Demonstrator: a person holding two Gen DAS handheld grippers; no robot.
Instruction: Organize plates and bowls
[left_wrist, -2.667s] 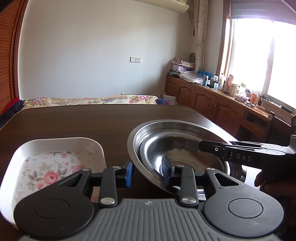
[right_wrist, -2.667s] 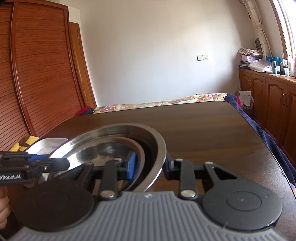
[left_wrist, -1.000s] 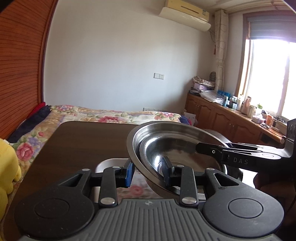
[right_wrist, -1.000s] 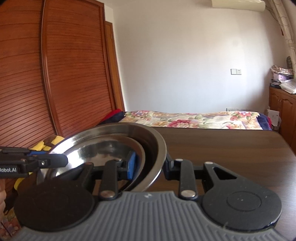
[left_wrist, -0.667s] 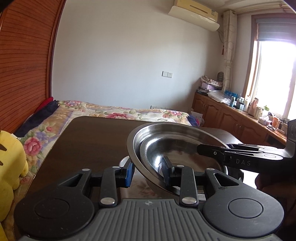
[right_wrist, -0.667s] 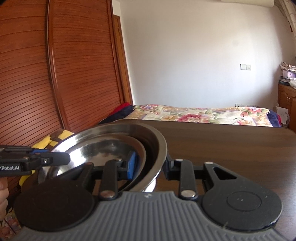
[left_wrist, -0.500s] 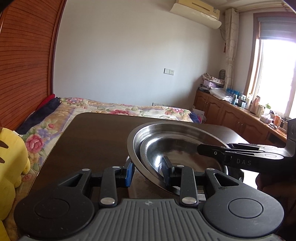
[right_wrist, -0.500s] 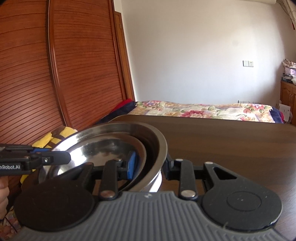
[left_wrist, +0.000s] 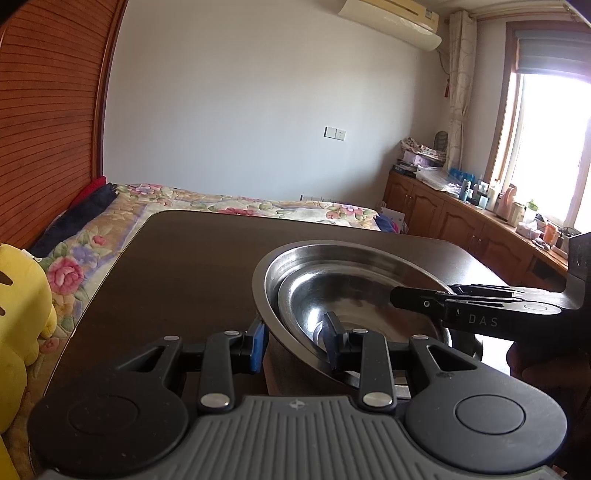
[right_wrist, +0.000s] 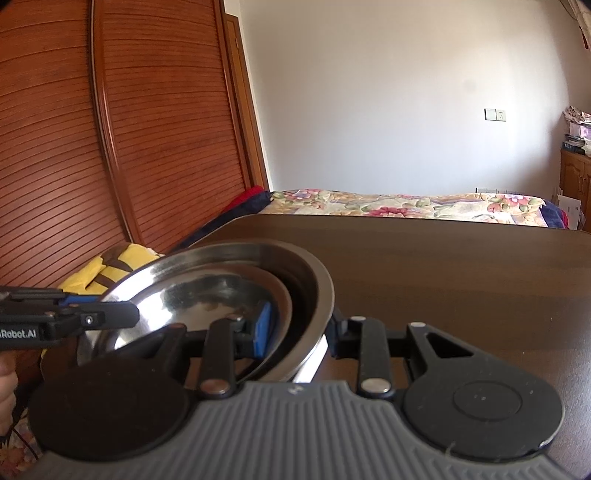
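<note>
I have the left gripper and right gripper each pinching opposite rims of the nested steel bowls, lower centre, keeping them level above the dark table.

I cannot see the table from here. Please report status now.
Left tongs and right tongs both shut on steel bowl rim, opposite sides. Smaller bowl nested inside. Dark table ahead; nothing seen in the way.

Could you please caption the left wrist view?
Two hand-held grippers clamp opposite rims of nested round steel bowls.
</note>
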